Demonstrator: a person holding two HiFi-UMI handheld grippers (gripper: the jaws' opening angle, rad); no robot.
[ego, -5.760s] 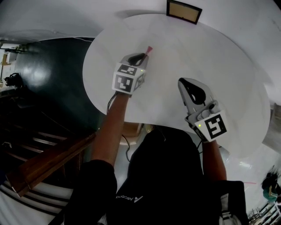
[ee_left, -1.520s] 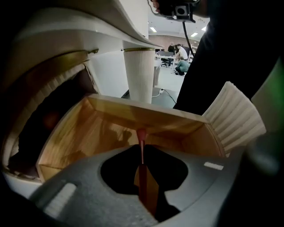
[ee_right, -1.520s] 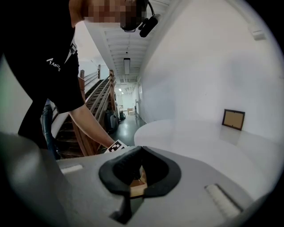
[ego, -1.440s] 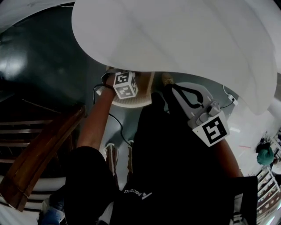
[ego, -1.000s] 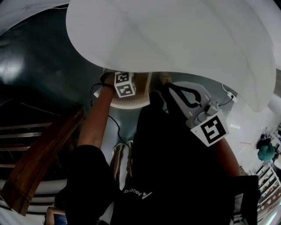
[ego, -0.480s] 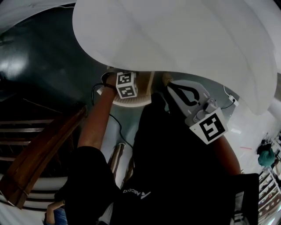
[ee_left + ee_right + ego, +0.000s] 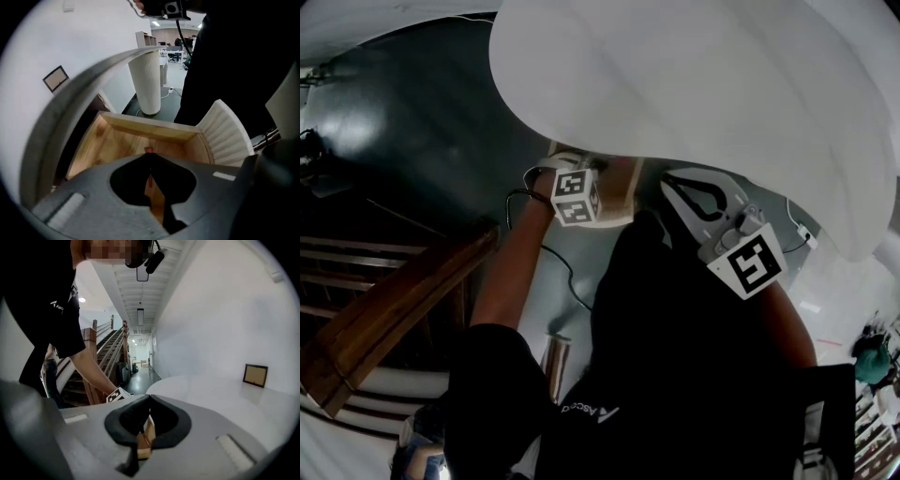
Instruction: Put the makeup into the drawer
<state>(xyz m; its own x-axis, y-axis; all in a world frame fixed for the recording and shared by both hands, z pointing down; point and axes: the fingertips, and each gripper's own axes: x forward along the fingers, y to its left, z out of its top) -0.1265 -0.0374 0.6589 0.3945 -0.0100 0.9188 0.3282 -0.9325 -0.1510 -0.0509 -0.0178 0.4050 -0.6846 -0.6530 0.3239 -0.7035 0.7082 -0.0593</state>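
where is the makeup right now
In the left gripper view, the makeup lies mid-width on the floor of the wooden drawer, below the edge of the white table.

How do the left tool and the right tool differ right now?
The left tool points steeply down; the right tool nearly level. The left tool faces the drawer, the right tool the table. Both are shut and empty; the left tool's jaws have just closed on nothing.

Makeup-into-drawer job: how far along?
Done: a pink makeup item lies in the open wooden drawer. In hand: the left tool has just closed, empty, above it. Left: no other makeup in view; perhaps shutting the drawer.
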